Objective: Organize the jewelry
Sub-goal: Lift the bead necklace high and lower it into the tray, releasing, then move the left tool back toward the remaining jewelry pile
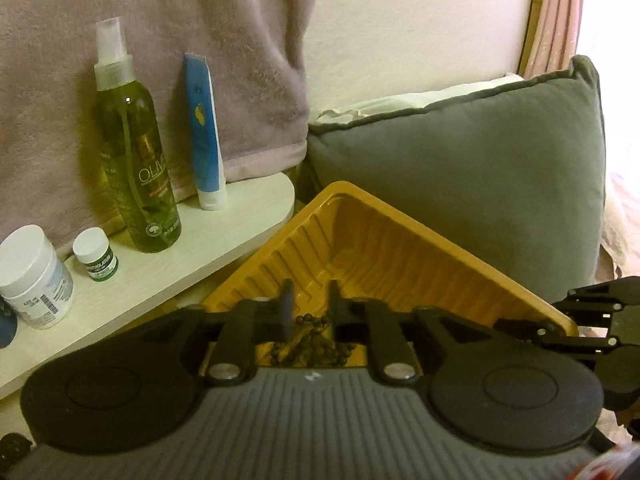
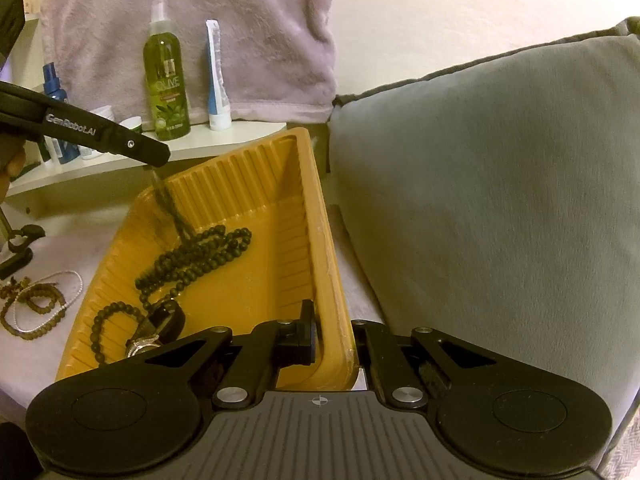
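Observation:
An orange ribbed tray (image 1: 400, 248) lies tilted on a pale cloth beside a grey cushion. My left gripper (image 1: 311, 298) hovers over the tray's near end with its fingers apart, and black beads (image 1: 316, 344) show in the gap below them. In the right wrist view the left gripper (image 2: 158, 156) points down over the tray's (image 2: 256, 280) far left rim. A blurred strand runs from its tip to the black bead necklace (image 2: 200, 256) piled inside. A watch (image 2: 160, 328) lies at the tray's near end. My right gripper (image 2: 336, 332) is shut on the tray's right wall.
A white shelf (image 1: 240, 216) holds a green spray bottle (image 1: 140, 168), a blue tube (image 1: 204, 136) and small jars (image 1: 34, 280) before a mauve towel. The grey cushion (image 2: 500, 200) stands right of the tray. A brown bead necklace (image 2: 38, 300) and silver chain (image 2: 76, 280) lie left of it.

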Available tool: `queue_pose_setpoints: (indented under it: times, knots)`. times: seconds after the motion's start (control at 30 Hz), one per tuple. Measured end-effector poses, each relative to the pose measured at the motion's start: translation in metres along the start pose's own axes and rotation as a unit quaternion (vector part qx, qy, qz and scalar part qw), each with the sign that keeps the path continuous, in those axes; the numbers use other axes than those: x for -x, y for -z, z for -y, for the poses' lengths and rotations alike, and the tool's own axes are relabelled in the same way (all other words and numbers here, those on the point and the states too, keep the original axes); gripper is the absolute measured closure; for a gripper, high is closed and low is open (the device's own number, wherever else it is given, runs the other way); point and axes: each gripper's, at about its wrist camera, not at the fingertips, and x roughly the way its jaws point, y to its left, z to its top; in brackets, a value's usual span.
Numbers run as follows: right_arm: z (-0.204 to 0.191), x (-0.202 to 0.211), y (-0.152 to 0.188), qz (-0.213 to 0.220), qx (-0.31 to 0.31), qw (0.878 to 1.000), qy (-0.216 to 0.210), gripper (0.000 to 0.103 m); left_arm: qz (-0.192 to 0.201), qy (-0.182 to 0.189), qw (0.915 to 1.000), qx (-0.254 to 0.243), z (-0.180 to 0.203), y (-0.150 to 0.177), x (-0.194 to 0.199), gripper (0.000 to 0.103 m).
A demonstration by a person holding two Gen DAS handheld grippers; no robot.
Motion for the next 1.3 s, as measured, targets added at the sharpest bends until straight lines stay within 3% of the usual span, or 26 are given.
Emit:
queue_pose_setpoints:
  times: [0.27,0.57,0.7,0.97,1.07,1.3]
  knots:
    - [0.001,0.000,0.000,0.000,0.001,1.000,-0.003,0.098,0.020,0.010,0.9996,-0.015,-0.014,0.016,0.027,0.079]
    - [0.001,-0.001,0.001,-0.001,0.004,1.000,-0.002,0.098,0.026,-0.069,0.9969,0.026,-0.057,0.071,0.080,0.079]
    - [0.001,-0.002,0.001,-0.003,0.004,1.000,-0.002,0.098,0.037,-0.125,0.9894,0.064,-0.087,0.096,0.112,0.078]
    - [0.001,-0.002,0.000,-0.005,0.005,1.000,-0.001,0.098,0.037,-0.238,0.9595,0.145,-0.131,0.148,0.153,0.075]
    - [0.002,-0.003,0.000,-0.006,0.007,1.000,-0.001,0.098,0.033,-0.244,0.9534,0.174,-0.131,0.166,0.154,0.075]
    - [0.001,-0.003,0.000,-0.009,0.011,1.000,0.001,0.098,0.011,-0.222,0.9521,0.210,-0.107,0.197,0.130,0.075]
